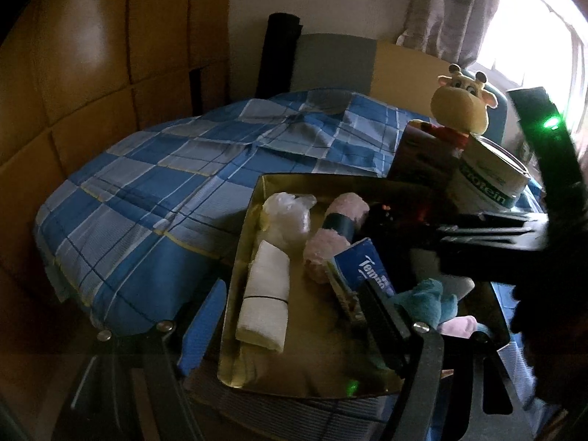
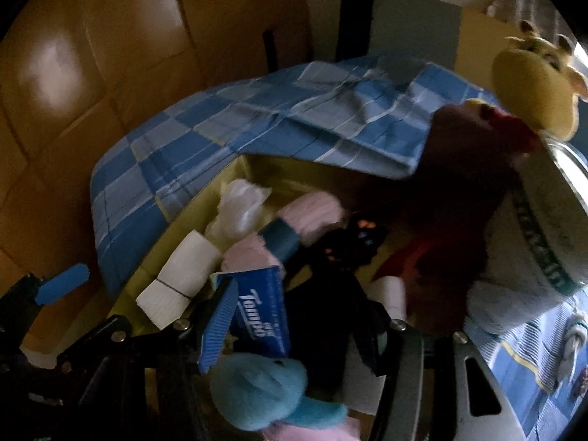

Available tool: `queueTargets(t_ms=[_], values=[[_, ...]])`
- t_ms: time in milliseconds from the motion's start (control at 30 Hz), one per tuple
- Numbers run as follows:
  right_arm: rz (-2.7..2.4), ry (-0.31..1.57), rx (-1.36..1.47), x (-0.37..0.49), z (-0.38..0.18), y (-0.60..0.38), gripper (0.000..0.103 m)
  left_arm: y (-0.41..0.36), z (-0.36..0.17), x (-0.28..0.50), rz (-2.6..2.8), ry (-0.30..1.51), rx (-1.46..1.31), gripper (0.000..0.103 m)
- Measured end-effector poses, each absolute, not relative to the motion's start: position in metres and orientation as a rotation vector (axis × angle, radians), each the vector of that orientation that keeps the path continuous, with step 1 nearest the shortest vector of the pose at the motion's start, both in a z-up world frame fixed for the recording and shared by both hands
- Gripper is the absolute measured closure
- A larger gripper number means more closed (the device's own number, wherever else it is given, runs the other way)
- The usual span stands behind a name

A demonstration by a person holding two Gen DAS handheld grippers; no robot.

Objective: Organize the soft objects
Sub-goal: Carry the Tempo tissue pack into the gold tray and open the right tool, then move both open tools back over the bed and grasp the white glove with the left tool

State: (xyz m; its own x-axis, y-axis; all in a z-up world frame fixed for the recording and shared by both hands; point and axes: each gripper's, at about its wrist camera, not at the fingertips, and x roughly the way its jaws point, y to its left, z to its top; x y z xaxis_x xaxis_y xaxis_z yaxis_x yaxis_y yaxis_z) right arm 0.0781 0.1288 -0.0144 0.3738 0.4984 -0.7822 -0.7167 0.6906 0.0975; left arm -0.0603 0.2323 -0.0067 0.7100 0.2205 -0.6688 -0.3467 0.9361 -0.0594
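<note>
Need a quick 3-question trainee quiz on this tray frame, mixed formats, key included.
1. True or false: the white rolled cloth lies inside the gold tray.
2. What band wraps the pink roll? A) dark teal B) red C) yellow
3. Fill in: the blue Tempo pack sits just above the ____ plush toy in the right wrist view.

Key: 1 true; 2 A; 3 blue

Both wrist views tilt down — sharing (closely) the tray (image 1: 235,242).
</note>
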Motion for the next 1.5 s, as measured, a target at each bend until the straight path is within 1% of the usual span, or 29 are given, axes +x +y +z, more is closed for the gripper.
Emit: queueTargets(t_ms=[267,600,1000,1300,1500], values=[[0.745,0.812,-0.264,0.076,0.011,0.086,0.044,0.219,-0.004,-0.057,0.292,0.717,-0.152,0.028],[0.642,0.778,-0.172,0.085,0.025,0.015,0.044,0.195,0.001,-0.051,0.246,0.720,-0.094,0.028],[0.364,0.757,-0.020,0.118,0.035,-0.114,0.044,0.153,0.011,-0.035,0.149,0.708,-0.006,0.027],[0.028,0.751,0.187,0.152,0.016,-0.239,0.044,0.108,0.019,-0.018,0.051,0.702,0.071,0.027],[-0.159,0.752,0.338,0.159,-0.014,-0.307,0.044,0.063,0.021,0.001,-0.059,0.714,0.136,0.028]])
